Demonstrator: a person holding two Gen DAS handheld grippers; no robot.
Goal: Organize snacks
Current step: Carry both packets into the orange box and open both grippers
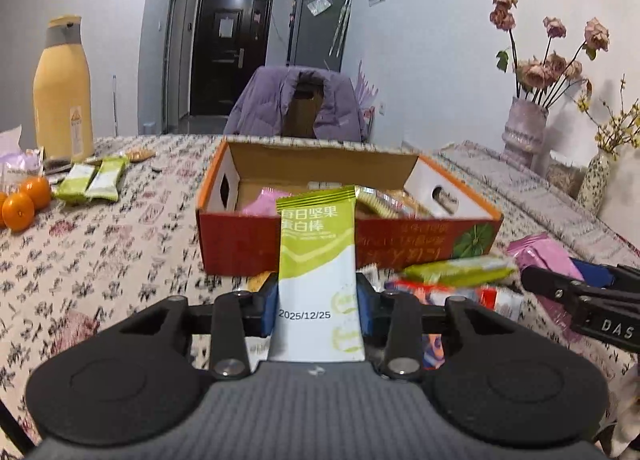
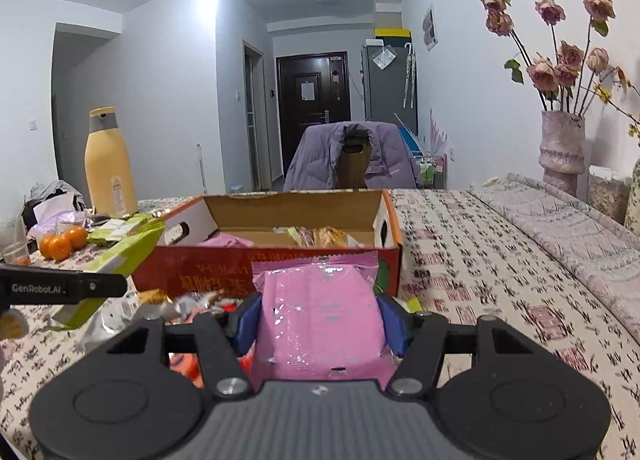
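My left gripper (image 1: pixel 318 302): my two blue fingers (image 1: pixel 269 308) pinch a green and white snack bar (image 1: pixel 318 260). The bar stands up tall between them. It has a date printed near the bottom.

My right gripper (image 2: pixel 320 320): my blue fingers (image 2: pixel 394 326) squeeze a pink snack packet (image 2: pixel 320 316) from both sides. The packet is shiny and puffy.

The box (image 1: pixel 248 244): a red cardboard box with orange edges sits on the table, just past both of my grippers. Its top is open. It has a hole in each short wall.

Inside the box: a pink packet (image 1: pixel 264 199) lies on the left, and yellowish snack packs (image 1: pixel 384 203) lie on the right.

In front of the box: a pile of loose snacks (image 1: pixel 456 280) lies on the table, green, red and white ones. Some are blurry, so I cannot tell what each one is.

Far left on the table: two more green bars (image 1: pixel 92 183) lie side by side, near some oranges (image 1: pixel 26 203) and a tall yellow bottle (image 1: pixel 62 91).

The table (image 1: pixel 100 260): it has a cloth with dark little marks all over.

Right side: vases with dried pink roses (image 2: pixel 560 59) stand by the wall.

Behind the table: a chair with a purple jacket (image 1: pixel 304 103) over it.
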